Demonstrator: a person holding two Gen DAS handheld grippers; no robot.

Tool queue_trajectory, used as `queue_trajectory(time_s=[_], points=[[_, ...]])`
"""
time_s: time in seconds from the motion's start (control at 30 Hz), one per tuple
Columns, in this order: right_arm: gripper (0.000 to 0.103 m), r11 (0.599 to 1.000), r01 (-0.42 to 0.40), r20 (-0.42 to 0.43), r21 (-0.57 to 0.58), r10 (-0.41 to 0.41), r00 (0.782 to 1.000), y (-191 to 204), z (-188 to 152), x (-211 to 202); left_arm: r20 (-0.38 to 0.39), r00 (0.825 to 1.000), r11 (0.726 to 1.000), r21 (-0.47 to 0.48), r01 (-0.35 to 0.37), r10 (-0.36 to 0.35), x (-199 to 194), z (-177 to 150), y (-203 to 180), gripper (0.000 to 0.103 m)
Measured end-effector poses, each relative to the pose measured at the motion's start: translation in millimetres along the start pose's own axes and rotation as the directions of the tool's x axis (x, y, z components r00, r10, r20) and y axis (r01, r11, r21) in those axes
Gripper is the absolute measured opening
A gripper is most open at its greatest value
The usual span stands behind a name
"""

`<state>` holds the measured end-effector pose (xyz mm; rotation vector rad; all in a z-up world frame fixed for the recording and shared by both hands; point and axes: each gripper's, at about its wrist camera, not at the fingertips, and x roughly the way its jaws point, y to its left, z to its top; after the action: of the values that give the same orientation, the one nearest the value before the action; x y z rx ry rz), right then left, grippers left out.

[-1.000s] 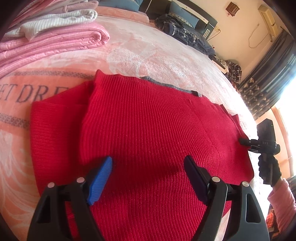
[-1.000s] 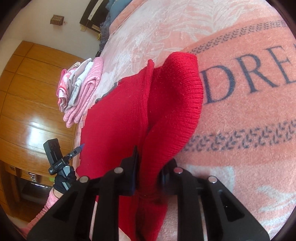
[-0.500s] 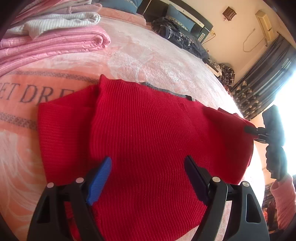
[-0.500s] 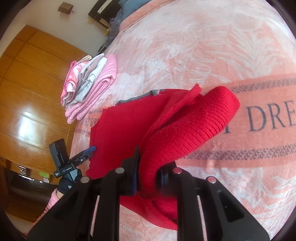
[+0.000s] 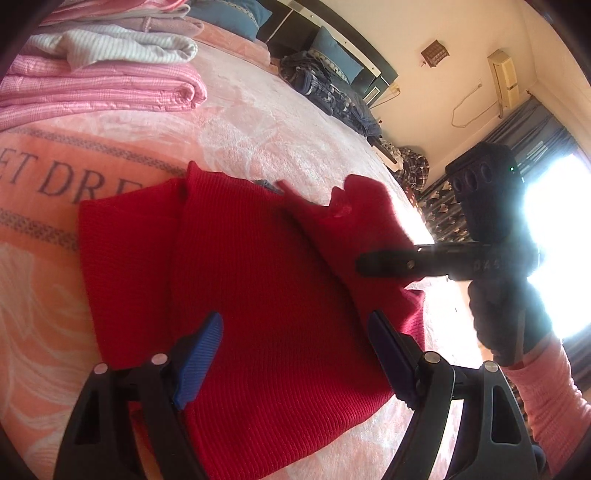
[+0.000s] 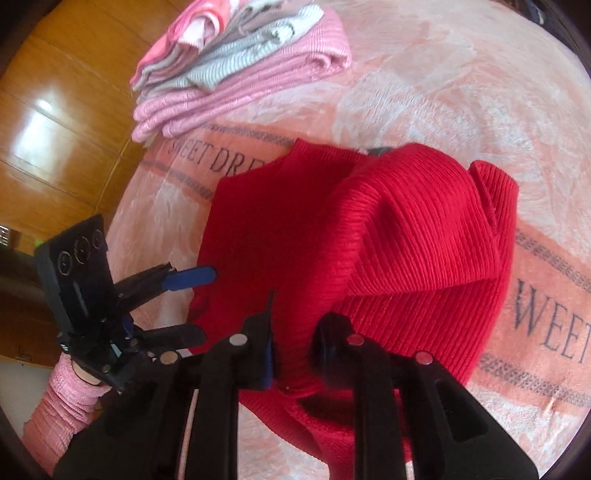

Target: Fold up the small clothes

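So the red sweater (image 5: 258,295) is lying on the bed's pink blanket (image 5: 258,122). Right claw (image 6: 291,354) is clamped on a bunched-up fold of it, lifted off the bed. Left claw (image 5: 295,354) hovers over it, spread wide, holding nothing.

Cream walls (image 5: 424,33) w/ small brown wall ornament (image 5: 435,54) & beige wall AC unit (image 5: 504,77). Dark patterned curtains (image 5: 448,206) beside blown-out bright window (image 5: 557,236). Glossy orange wood panelling (image 6: 55,122). Bed under peach-pink plush blanket (image 5: 258,122), lettered "SWEET DRE…".
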<state>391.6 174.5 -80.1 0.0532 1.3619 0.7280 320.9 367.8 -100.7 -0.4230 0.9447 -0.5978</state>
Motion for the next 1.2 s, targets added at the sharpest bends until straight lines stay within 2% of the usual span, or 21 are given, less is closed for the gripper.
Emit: queue_trajectory(time_s=[0.1, 0.17, 0.2, 0.27, 0.4, 0.5, 0.63, 0.73, 0.83, 1.0, 1.1, 1.2], points=[[0.028, 0.997, -0.072, -0.026, 0.030, 0.072, 0.997, 1.3, -3.9, 8.3, -0.003, 1.000, 0.999, -0.028, 0.022, -0.022, 1.9, -1.7, 7.8, 0.081], [0.031, 0.991, -0.128, 0.015, 0.025, 0.128, 0.992, 3.1, -8.3, -5.7, -0.007, 0.999, 0.999, -0.040, 0.033, -0.034, 3.1, -2.9, 11.7, 0.081], [0.036, 0.990, -0.137, 0.036, 0.018, 0.136, 0.990, 3.6, -10.1, -14.2, -0.007, 0.999, 0.998, -0.045, 0.037, -0.037, 4.0, -2.7, 13.0, 0.081], [0.037, 0.992, -0.126, 0.066, 0.001, 0.126, 0.990, 3.3, -17.7, -31.8, -0.008, 0.999, 0.997, -0.058, 0.042, -0.043, 5.7, -0.9, 14.7, 0.081], [0.052, 0.996, -0.089, 0.093, -0.020, 0.091, 0.991, -3.9, -43.7, -54.2, 0.008, 0.994, 0.990, -0.094, 0.107, -0.107, 6.7, 6.0, 13.0, 0.081], [0.054, 0.992, -0.114, 0.058, -0.054, 0.117, 0.991, -0.8, -71.9, -50.0, -0.001, 0.990, 0.980, -0.138, 0.141, -0.143, 15.7, 10.5, 12.4, 0.081], [0.054, 0.983, -0.121, 0.007, -0.140, 0.123, 0.992, 19.2, -108.0, -28.7, -0.053, 0.987, 0.970, -0.201, 0.136, -0.149, 37.9, 11.1, 17.5, 0.081], [0.054, 0.980, -0.073, 0.001, -0.185, 0.075, 0.997, 24.4, -126.1, -21.8, -0.076, 0.984, 0.963, -0.233, 0.137, -0.159, 50.0, 7.9, 20.9, 0.081], [0.054, 0.979, -0.071, 0.007, -0.191, 0.073, 0.997, 17.8, -133.0, -25.1, -0.077, 0.983, 0.964, -0.220, 0.149, -0.169, 55.0, 9.7, 17.1, 0.081], [0.056, 0.978, -0.143, 0.021, -0.149, 0.148, 0.989, 6.4, -134.9, -29.9, -0.066, 0.981, 0.965, -0.206, 0.165, -0.182, 58.3, 18.1, 6.6, 0.081], [0.065, 0.972, -0.120, 0.015, -0.201, 0.126, 0.992, 20.2, -143.4, -24.3, -0.086, 0.982, 0.967, -0.207, 0.149, -0.170, 64.8, 17.5, 5.5, 0.081], [0.065, 0.965, -0.064, 0.016, -0.254, 0.070, 0.997, 37.2, -144.1, -12.9, -0.097, 0.982, 0.964, -0.229, 0.138, -0.163, 71.7, 16.1, 9.0, 0.081]])
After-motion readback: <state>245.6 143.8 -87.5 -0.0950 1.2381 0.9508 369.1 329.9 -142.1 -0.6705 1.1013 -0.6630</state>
